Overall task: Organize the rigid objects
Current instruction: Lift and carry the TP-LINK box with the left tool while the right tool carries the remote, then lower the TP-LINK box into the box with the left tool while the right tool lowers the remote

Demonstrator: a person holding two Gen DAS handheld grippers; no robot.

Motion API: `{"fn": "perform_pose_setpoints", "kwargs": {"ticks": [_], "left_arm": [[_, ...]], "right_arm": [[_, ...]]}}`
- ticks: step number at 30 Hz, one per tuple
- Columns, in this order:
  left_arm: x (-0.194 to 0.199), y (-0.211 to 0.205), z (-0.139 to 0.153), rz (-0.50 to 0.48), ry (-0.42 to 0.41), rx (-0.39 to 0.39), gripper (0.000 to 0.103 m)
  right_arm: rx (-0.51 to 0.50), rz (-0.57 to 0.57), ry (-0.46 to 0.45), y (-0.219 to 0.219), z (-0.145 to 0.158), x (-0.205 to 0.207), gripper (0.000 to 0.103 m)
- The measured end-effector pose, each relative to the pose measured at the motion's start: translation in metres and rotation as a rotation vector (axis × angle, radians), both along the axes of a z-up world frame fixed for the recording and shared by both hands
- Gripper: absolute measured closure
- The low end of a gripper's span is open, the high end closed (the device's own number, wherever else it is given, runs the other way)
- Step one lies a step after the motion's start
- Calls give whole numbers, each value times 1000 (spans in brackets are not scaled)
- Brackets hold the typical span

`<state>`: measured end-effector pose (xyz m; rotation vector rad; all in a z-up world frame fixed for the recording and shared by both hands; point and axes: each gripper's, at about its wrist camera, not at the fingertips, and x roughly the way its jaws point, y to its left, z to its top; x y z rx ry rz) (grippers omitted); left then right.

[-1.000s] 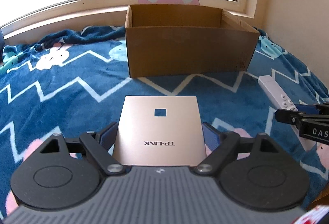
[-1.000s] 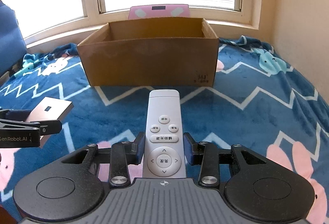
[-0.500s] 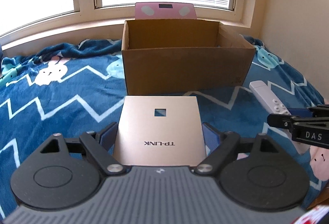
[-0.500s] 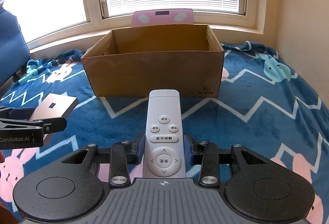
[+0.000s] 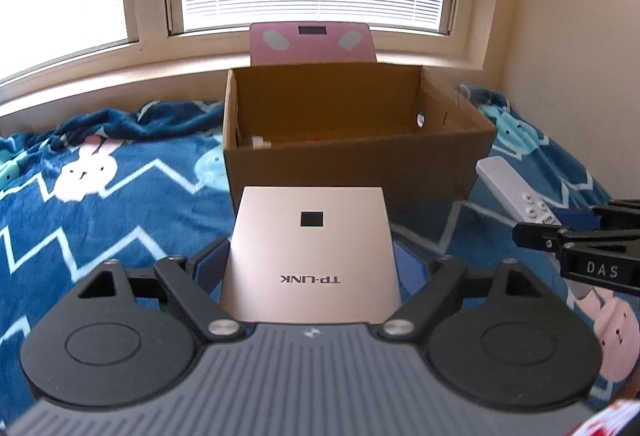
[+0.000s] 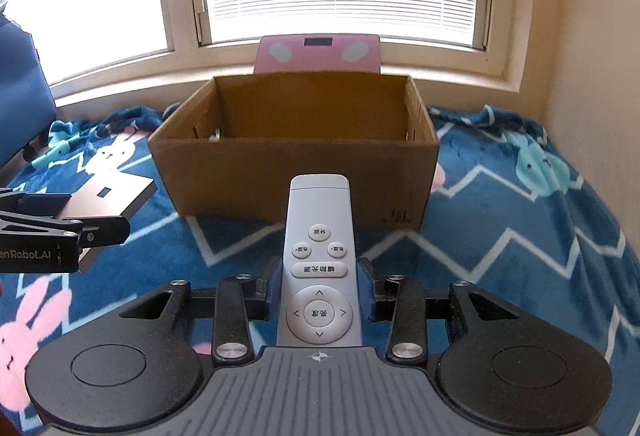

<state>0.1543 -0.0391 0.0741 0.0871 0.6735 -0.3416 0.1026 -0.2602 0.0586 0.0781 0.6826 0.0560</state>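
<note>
Left tool (image 5: 310, 268) was clamped on the flat TP-LINK box (image 5: 310, 236), blue pads pressed to its 2 long sides, box held level and lifted off the bed. Right tool (image 6: 319, 296) was closed narrow around the white remote (image 6: 319, 260), pads at the button end, far tip pointing forward. Both items were held just short of the cardboard box (image 6: 296, 164), TP-LINK box left, remote right.

Step in hand, as judged: carry phase, both loads near the carton's near wall, not yet over the rim. Next move likely needs a lift above the near wall, a push forward over the opening, then release; the wide flat box needs the most clearance.

TP-LINK box: thin, square-cornered, matte rose-gold, small dark square on top. Remote: slim, smooth plastic, rounded buttons, round d-pad. Carton: plain brown corrugated, open top, something small and pale low inside, too hidden to name. Blanket (image 5: 120, 204): plush fleece, blue, white zigzags, bunnies. Far behind the carton: pink scale (image 6: 318, 54) upright against the window sill.
</note>
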Motion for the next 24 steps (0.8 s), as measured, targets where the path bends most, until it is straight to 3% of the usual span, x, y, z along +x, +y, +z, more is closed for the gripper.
{"fn": "perform_pose_setpoints", "kwargs": {"ticks": [15, 24], "left_arm": [[88, -26, 39, -25, -21, -24, 20], [138, -42, 38, -32, -6, -7, 20]], "right_arm": [[5, 30, -23, -25, 53, 96, 68], [3, 31, 11, -35, 48, 149, 68]]}}
